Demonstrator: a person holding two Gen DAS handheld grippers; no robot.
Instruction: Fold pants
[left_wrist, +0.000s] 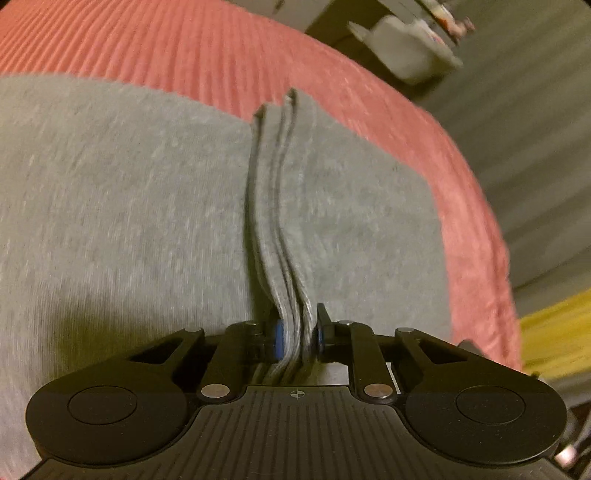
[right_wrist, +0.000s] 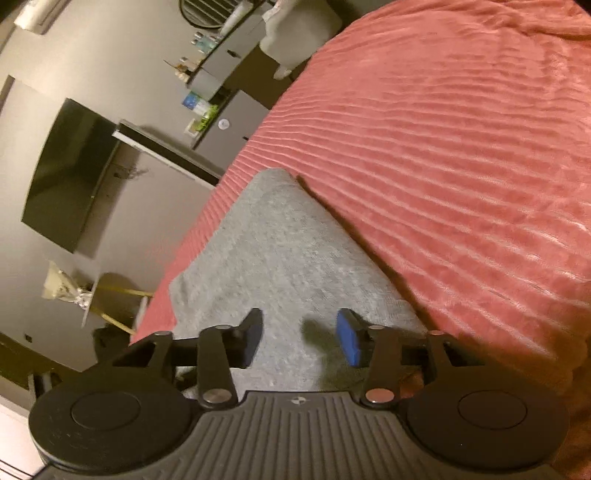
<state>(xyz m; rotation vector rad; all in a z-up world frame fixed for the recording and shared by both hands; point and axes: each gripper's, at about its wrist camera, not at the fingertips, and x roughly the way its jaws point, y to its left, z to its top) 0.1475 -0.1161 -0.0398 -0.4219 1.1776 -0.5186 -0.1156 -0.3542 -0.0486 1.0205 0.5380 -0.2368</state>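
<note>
A ribbed pink bedspread (right_wrist: 461, 155) carries the grey pants (right_wrist: 280, 258), lying near its edge. The left gripper (left_wrist: 298, 338) pinches several stacked fabric edges; the right gripper (right_wrist: 300, 338) hangs wide above the pants. The pants' extent is cut off.

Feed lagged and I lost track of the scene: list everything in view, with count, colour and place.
pants: one, grey, lying on the blanket; stacked edges pinched in the left gripper
blanket: one, ribbed pink-red, covering the bed
TV: one, black, on the wall, right wrist view
dresser: one, grey, small items on top, past the bed
yellow item: one, right edge of left view, identity unclear
left gripper: black, blue pads, shut on pants
right gripper: black, blue pads, open over pants
</note>
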